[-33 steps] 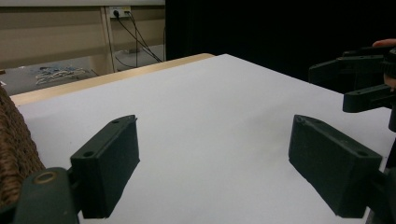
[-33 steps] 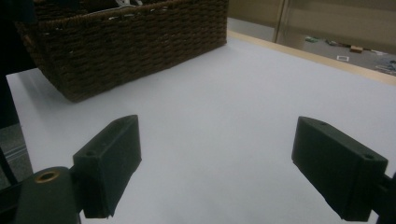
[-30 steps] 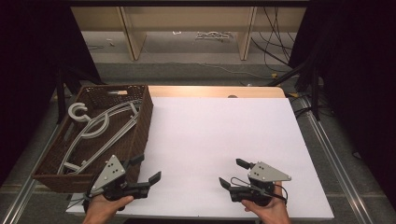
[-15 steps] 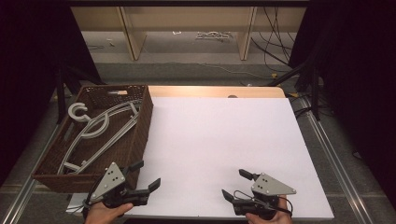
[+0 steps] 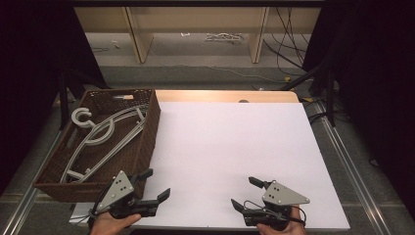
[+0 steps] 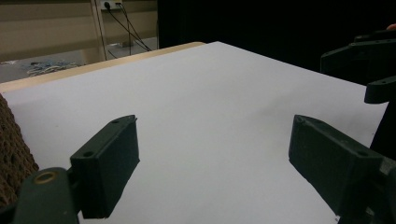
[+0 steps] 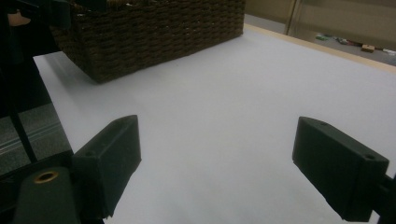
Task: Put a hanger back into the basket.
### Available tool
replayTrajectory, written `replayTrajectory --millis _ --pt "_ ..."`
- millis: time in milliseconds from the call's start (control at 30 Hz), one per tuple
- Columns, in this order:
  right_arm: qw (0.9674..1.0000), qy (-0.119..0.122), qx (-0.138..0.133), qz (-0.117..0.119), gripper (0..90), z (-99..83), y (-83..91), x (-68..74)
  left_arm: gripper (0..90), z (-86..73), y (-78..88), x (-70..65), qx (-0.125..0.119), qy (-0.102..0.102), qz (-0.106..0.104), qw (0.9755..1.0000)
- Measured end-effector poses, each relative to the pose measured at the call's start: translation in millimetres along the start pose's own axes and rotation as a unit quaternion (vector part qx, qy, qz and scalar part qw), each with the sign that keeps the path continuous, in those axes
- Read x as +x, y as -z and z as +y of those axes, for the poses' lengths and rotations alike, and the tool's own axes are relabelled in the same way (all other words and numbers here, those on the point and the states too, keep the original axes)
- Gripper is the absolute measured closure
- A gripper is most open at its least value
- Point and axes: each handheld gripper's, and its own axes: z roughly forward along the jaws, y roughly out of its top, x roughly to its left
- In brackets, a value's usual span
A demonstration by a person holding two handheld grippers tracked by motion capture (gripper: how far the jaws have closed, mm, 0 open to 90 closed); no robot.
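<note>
- High view: two grippers sit at the near edge of the white table (image 5: 235, 142), one in each hand. The left gripper (image 5: 155, 185) lies just beside the near right corner of the basket (image 5: 147, 142), its fingers spread and empty. The right gripper (image 5: 244, 192) is well apart from the basket, near the table's right half, fingers likewise spread with nothing between them.
- High view, the goods: the hangers (image 5: 105, 134) lie inside the basket, overlapping, hooks toward the far left corner. At least two can be counted, a thick pale one and a thinner grey one; a third may lie under them, but the tangle hides it. One basket, one table.
- High view, the step judged in hand: reaching for a hanger. The left gripper is nearer, so it would do well to rise over the basket wall and come down on a straight bar, not the curved hook, and take only the top hanger so that the others do not drag.
- Left gripper view: its fingers (image 6: 107, 163) stand wide apart over bare table; the basket's weave edges in at far left.
- Right gripper view: its fingers (image 7: 109, 156) gape over bare table, the basket well ahead.
</note>
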Motion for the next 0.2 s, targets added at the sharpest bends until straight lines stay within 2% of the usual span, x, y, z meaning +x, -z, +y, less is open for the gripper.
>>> replayTrajectory --millis 100,200 --pt "1.0000 0.002 -0.001 -0.002 16.3 -0.4 -0.8 -0.2 15.9 0.5 -0.1 1.8 -0.001 -0.009 -0.002 1.0000" --pt "1.0000 0.008 -0.003 0.000 16.3 -0.8 -2.0 -1.8 15.8 0.0 -1.4 2.7 -0.002 -0.008 -0.003 1.0000"
